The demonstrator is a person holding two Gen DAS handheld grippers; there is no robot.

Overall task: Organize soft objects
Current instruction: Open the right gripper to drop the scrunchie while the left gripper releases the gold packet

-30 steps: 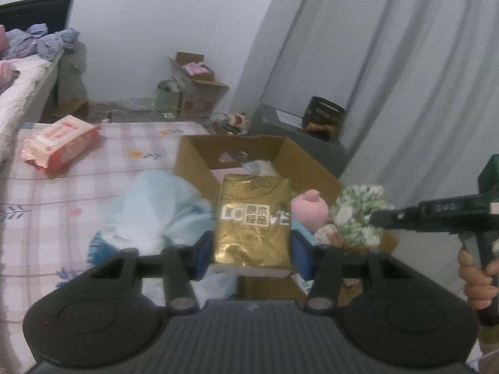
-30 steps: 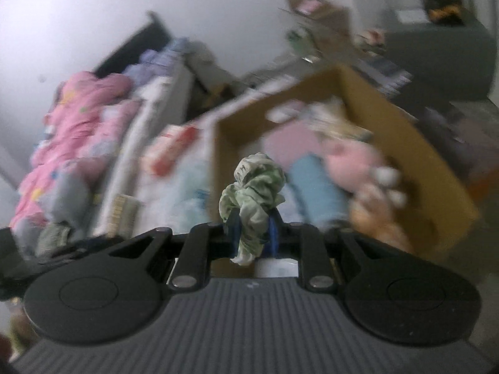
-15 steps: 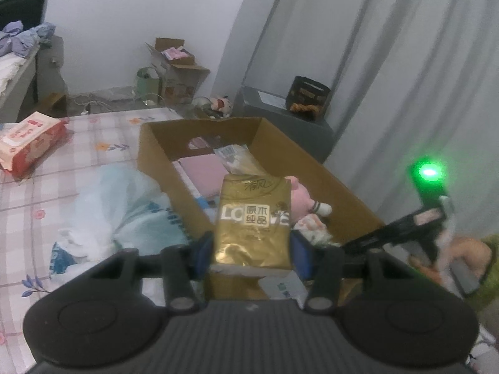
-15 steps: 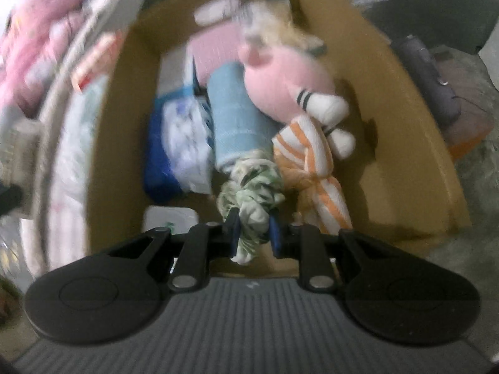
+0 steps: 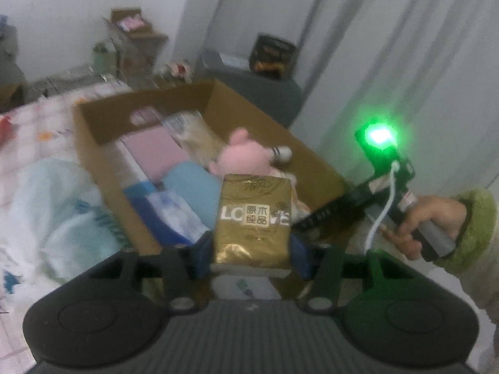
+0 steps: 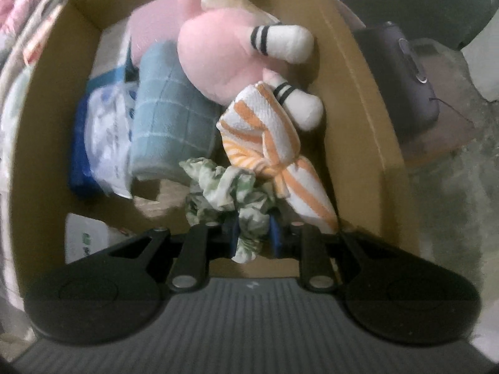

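Observation:
My left gripper [image 5: 251, 254] is shut on a gold tissue pack [image 5: 253, 222] and holds it above the near end of the cardboard box [image 5: 93, 143]. My right gripper [image 6: 254, 233] is shut on a green and white scrunchie [image 6: 227, 193], low inside the same box [image 6: 352, 99]. The box holds a pink plush toy [image 6: 218, 56], a rolled blue towel [image 6: 165, 109], an orange striped cloth [image 6: 271, 143] and a blue and white packet [image 6: 99, 131]. The right gripper's handle and hand [image 5: 414, 218] show in the left wrist view.
The box sits on a checked bed sheet [image 5: 37, 131] next to a light blue plastic bag [image 5: 56, 202]. A white pack [image 6: 84, 240] lies in the box's near left corner. A grey stand [image 5: 249, 93] and curtains [image 5: 389, 46] are behind the box.
My right gripper has gone lower into the box with the scrunchie. My left gripper has moved closer over the box with the gold pack.

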